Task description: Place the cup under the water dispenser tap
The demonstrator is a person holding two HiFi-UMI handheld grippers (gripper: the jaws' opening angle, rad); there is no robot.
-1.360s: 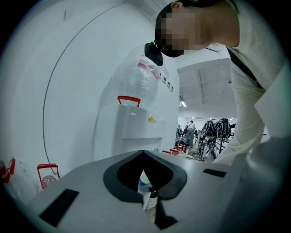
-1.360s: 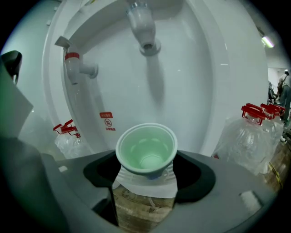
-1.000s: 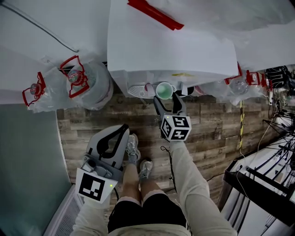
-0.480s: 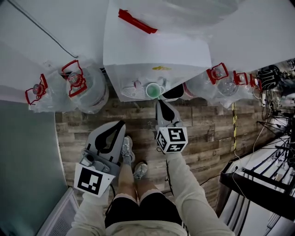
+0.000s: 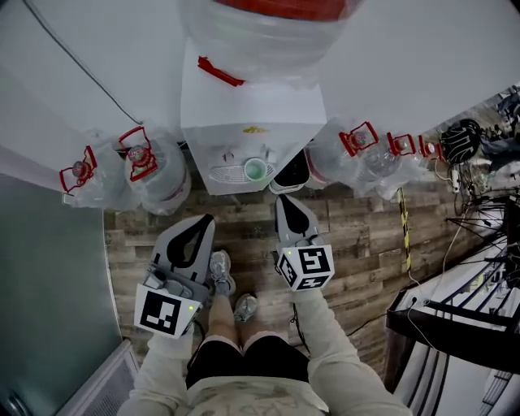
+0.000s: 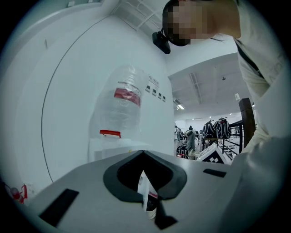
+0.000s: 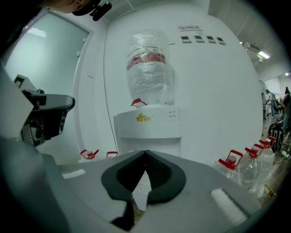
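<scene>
A small green cup [image 5: 254,170] stands on the drip tray of the white water dispenser [image 5: 252,122], under its taps. A big clear bottle [image 5: 268,24] with a red band sits on top of the dispenser. My right gripper [image 5: 284,200] hovers over the wood floor just short of the dispenser, shut and empty, apart from the cup. My left gripper [image 5: 206,218] hangs further left and nearer me, shut with nothing in it. In the right gripper view the dispenser [image 7: 148,125] faces me and the closed jaws hide the cup. In the left gripper view the dispenser [image 6: 113,145] shows from the side.
Spare water bottles with red handles stand left [image 5: 154,166] and right [image 5: 357,150] of the dispenser. A glass panel [image 5: 49,276] runs along the left. Black racks and cables [image 5: 463,301] crowd the right. The person's shoes [image 5: 221,264] are on the floor below the grippers.
The right gripper was open right behind the cup; it has drawn back from it and shut. Both grippers have risen, and the dispenser's bottle has come into the head view.
</scene>
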